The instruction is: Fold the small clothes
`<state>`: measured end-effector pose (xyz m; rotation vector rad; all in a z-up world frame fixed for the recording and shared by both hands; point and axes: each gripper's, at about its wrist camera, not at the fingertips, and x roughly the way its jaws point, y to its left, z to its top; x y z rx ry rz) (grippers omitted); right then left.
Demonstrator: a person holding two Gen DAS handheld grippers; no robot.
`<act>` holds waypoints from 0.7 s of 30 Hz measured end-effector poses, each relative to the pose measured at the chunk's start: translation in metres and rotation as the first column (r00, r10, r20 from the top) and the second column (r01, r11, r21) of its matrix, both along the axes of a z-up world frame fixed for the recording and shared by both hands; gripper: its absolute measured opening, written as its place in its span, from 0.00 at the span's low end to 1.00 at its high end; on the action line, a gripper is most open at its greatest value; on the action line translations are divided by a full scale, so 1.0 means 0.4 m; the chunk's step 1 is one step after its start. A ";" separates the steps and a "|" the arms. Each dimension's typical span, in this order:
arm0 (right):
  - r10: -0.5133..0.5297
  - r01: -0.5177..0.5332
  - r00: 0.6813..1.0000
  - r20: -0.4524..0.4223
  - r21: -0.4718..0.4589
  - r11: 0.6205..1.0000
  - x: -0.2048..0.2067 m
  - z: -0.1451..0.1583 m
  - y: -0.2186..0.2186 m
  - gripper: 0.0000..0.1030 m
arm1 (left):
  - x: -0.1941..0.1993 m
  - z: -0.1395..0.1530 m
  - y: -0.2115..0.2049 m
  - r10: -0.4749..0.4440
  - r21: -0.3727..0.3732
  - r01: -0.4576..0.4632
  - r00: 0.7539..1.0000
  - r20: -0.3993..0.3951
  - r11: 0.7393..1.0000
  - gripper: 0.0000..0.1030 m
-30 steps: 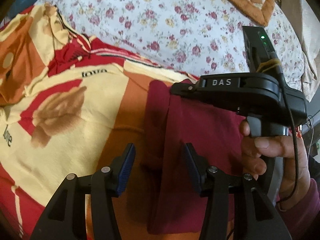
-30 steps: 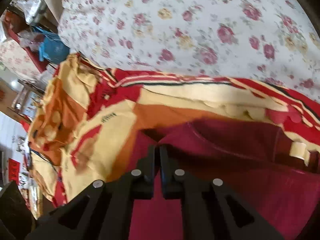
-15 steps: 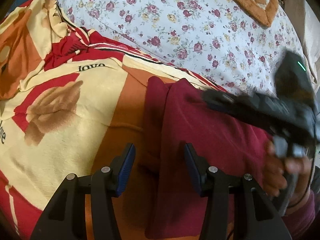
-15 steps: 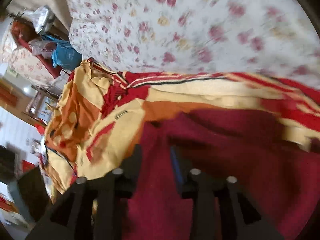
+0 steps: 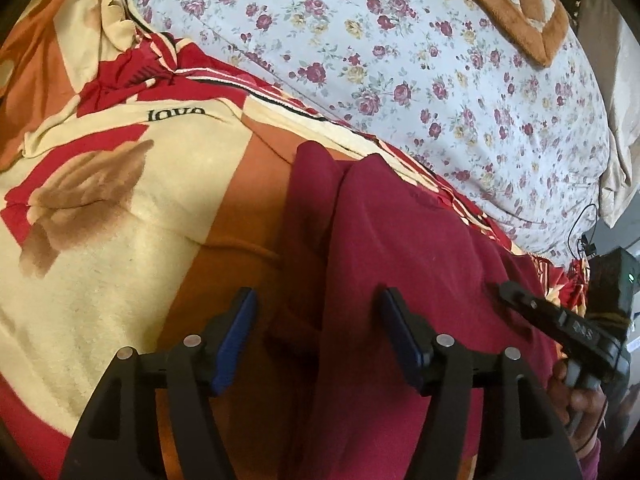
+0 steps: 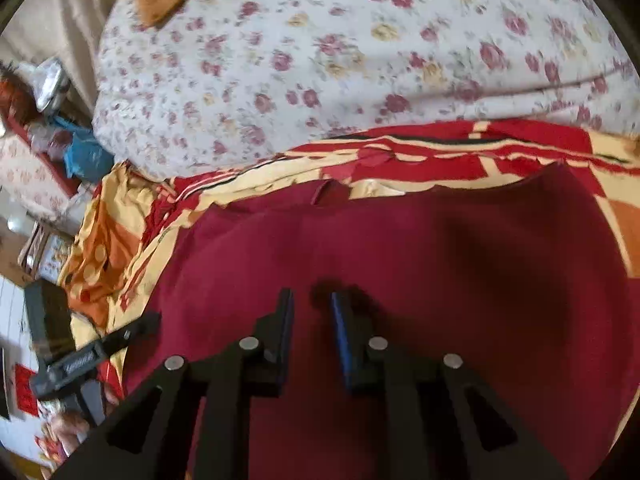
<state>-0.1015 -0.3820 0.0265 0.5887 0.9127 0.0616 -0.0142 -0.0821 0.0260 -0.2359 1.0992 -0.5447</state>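
A maroon garment (image 5: pixel 400 240) lies flat on a red, cream and orange blanket (image 5: pixel 120 240). Its left part is folded over lengthways. My left gripper (image 5: pixel 316 312) hovers over that folded edge. Its jaws are opening, and the cloth passes under the gap without either blue pad pressing on it. My right gripper (image 6: pixel 312 316) hangs over the broad middle of the garment (image 6: pixel 400 264). Its jaws are closing, with a narrow gap and nothing between them. The right gripper (image 5: pixel 516 298) also shows in the left wrist view, held by a hand (image 5: pixel 576 400). The left gripper (image 6: pixel 120 336) shows in the right wrist view.
A white floral quilt (image 5: pixel 440 80) bulges behind the blanket, with an orange chequered cushion (image 5: pixel 500 8) on top of it. A cable (image 5: pixel 580 232) and a beige curtain are at the far right. Cluttered shelves and a blue bag (image 6: pixel 84 156) stand beyond the bed's left side.
The right gripper let go of the garment's edge, opened a little and swept away to the right. The left gripper's jaws have spread wider; that hand stayed in place.
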 end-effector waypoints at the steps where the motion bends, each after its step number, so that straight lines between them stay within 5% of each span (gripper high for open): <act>1: 0.010 -0.010 1.000 0.002 0.001 1.000 -0.008 0.004 0.007 0.24 | 0.001 -0.001 -0.002 -0.002 0.000 0.002 1.000 0.000 1.000 0.55; 21: 0.051 -0.051 0.998 0.027 -0.009 0.999 -0.049 -0.004 0.051 0.30 | 0.008 -0.007 -0.024 -0.014 0.001 0.014 1.000 0.006 1.000 0.66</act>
